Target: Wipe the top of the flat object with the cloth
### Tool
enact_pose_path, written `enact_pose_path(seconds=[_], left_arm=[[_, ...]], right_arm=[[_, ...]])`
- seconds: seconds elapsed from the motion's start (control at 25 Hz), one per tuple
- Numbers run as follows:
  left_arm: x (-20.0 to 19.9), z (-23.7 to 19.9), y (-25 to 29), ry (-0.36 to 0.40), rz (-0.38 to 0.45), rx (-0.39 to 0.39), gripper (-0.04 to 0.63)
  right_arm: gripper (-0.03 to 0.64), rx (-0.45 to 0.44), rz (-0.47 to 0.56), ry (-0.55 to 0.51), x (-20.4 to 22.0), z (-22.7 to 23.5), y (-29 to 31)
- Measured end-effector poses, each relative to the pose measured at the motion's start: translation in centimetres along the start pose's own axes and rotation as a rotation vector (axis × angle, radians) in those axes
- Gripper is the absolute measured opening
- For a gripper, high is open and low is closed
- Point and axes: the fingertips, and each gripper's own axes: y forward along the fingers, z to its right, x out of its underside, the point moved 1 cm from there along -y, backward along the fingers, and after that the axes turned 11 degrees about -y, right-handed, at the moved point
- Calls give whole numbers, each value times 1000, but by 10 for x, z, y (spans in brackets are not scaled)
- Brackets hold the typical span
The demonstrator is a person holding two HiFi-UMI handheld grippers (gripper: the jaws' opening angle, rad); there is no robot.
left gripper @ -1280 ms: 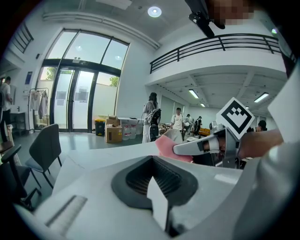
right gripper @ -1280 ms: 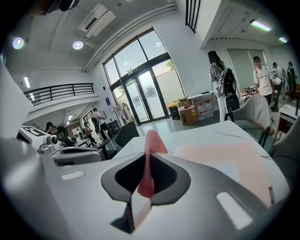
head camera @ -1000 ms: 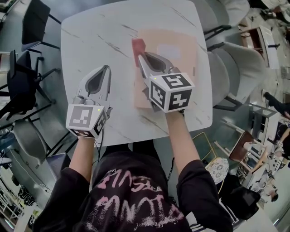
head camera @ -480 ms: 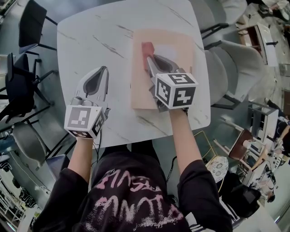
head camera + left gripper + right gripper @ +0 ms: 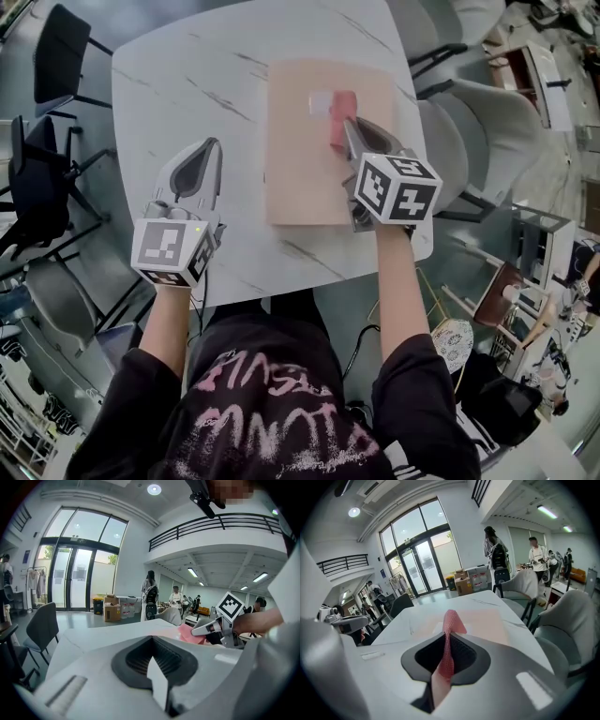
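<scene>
White marbled table below me, grey chairs off its right side. Flat on the table's right half lies the tan flat object, with a pale patch near its far end. My right gripper is over the object's far right part, jaws clamped on the pink cloth. The cloth pokes out past the tips and lies on the object's top, just beside the patch. In the right gripper view it runs as a narrow strip pinched between the jaws. My left gripper is low over bare table, left of the object and clear of it, jaws closed together with nothing between them.
</scene>
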Motion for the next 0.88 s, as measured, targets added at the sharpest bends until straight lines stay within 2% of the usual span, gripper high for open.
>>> enact_pose_path(seconds=[0.4,0.56,0.72,0.88], left_arm=[[0,0,0,0,-3,2,2],[0,-2,-2,-2,0,1,2],[-1,1,-4,-1,5,4,2],[-1,0,-9,-2,10,-1,2]], right_arm=[[49,139,-35,47,28,65,-31],[49,177,-18,53,24,78,-43],[49,164,29,42,6,69,-51],[49,104,76,26,-15,36,-43]])
